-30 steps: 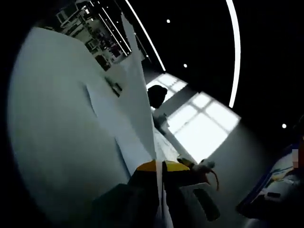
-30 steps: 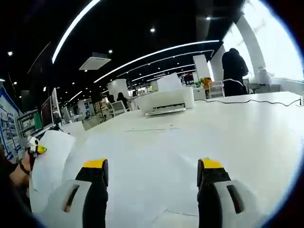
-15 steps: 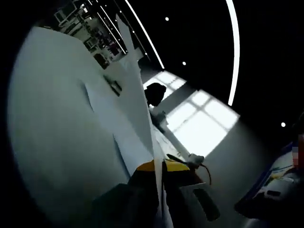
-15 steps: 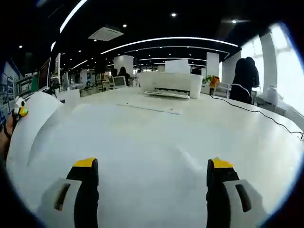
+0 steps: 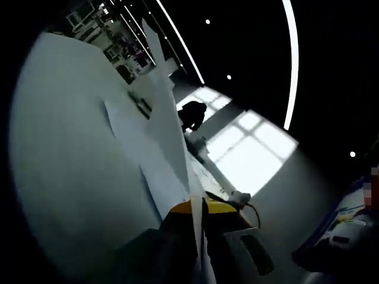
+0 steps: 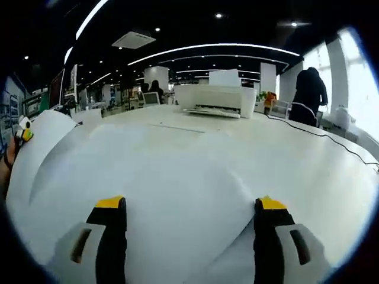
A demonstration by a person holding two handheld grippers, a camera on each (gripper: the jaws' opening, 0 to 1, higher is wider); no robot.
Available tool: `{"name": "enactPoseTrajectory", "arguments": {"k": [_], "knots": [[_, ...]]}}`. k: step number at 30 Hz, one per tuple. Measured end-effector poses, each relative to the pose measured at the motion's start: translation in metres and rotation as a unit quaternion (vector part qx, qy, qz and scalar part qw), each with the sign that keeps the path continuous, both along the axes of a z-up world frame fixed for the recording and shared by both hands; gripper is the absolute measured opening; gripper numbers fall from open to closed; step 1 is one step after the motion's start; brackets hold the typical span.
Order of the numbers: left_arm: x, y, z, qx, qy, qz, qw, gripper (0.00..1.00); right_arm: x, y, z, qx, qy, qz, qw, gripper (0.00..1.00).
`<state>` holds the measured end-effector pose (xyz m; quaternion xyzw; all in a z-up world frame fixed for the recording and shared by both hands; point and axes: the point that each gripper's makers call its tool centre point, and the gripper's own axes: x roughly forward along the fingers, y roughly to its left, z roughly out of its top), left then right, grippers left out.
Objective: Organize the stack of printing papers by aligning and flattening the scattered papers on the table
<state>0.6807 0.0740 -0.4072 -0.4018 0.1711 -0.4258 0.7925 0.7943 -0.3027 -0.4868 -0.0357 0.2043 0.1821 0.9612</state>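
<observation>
Right tool (image 6: pixel 188 220): grey jaws, black inner faces, yellow tips.

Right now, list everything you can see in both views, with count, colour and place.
paper: one sheet, white, pinched edge-on at the left gripper, curving up
papers: count unclear, white, spread on the table ahead of the right gripper
table: one, white, under the papers
printer: one, white, far side of table
cable: one, dark, on table at right
person: one, dark clothes, by the windows
left gripper: yellow tips, closed on paper
right gripper: yellow tips, open
</observation>
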Motion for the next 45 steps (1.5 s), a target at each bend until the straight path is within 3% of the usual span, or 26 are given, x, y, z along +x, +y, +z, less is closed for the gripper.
{"name": "enactPoseTrajectory", "arguments": {"k": [7,12,17,20,22,26,32,41,45], "knots": [[0.002,0.001,-0.001,0.001,-0.001,0.002,1.0000,0.06,-0.003,0.004,0.003,-0.005,-0.012,0.014,0.9998,0.48],[0.001,0.001,0.000,0.000,-0.003,0.002,1.0000,0.06,-0.005,0.007,0.004,-0.013,-0.019,0.021,0.9995,0.34],[0.000,0.000,0.000,-0.001,-0.003,0.003,1.0000,0.06,-0.004,0.009,0.004,-0.020,-0.025,0.023,0.9992,0.31],[0.000,0.001,0.000,-0.001,-0.004,0.004,1.0000,0.06,-0.006,0.013,0.009,-0.064,-0.055,0.039,0.9957,0.29],[0.001,0.001,0.000,-0.001,-0.004,0.004,1.0000,0.06,-0.010,0.022,0.011,-0.113,-0.085,0.067,0.9877,0.24],[0.001,0.002,0.000,-0.002,-0.005,0.004,1.0000,0.06,-0.012,0.030,0.011,-0.143,-0.099,0.080,0.9815,0.16],[0.000,0.001,0.001,-0.003,-0.007,0.004,1.0000,0.06,-0.012,0.026,0.008,-0.084,-0.066,0.052,0.9930,0.16],[0.001,0.002,0.001,-0.002,-0.011,0.006,0.9999,0.06,-0.016,0.032,0.008,-0.095,-0.074,0.061,0.9909,0.14],[0.000,0.001,0.001,-0.002,-0.008,0.002,1.0000,0.06,-0.016,0.032,0.008,-0.117,-0.079,0.063,0.9880,0.06]]}}
